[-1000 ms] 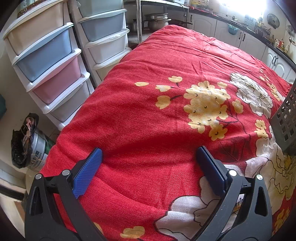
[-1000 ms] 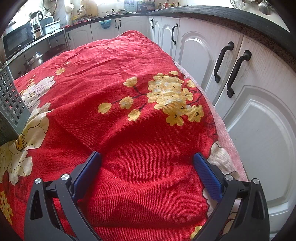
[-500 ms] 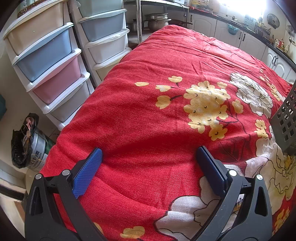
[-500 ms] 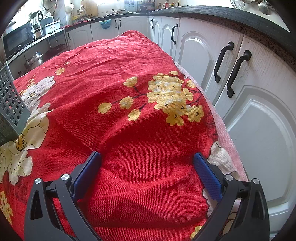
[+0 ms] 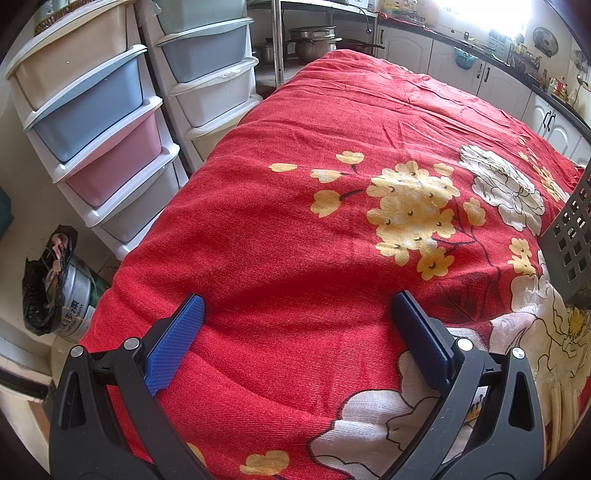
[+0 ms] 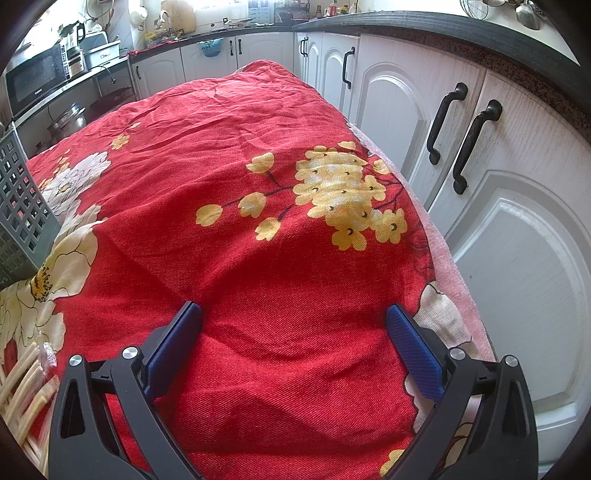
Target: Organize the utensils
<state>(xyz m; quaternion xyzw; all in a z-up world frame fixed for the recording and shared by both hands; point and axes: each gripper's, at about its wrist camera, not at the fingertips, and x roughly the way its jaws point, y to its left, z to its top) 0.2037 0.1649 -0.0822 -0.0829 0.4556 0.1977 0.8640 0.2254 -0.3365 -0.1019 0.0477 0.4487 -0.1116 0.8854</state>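
A red cloth (image 5: 295, 236) with yellow and white flowers covers the table. Left view: two drawer towers (image 5: 92, 122) stand on the floor beside the table's left edge, their drawers cream, blue, pink and grey; a paint tin (image 5: 75, 306) in a black bag sits on the floor below them; stacked pots (image 5: 314, 40) stand on a shelf beyond. Right view: white cabinets (image 6: 461, 155) with black handles (image 6: 476, 144) run along the table's right side under a dark counter (image 6: 424, 26); a microwave (image 6: 33, 81) stands far left.

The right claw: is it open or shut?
Open. The right claw shows its blue pads far apart, only the red cloth between them.
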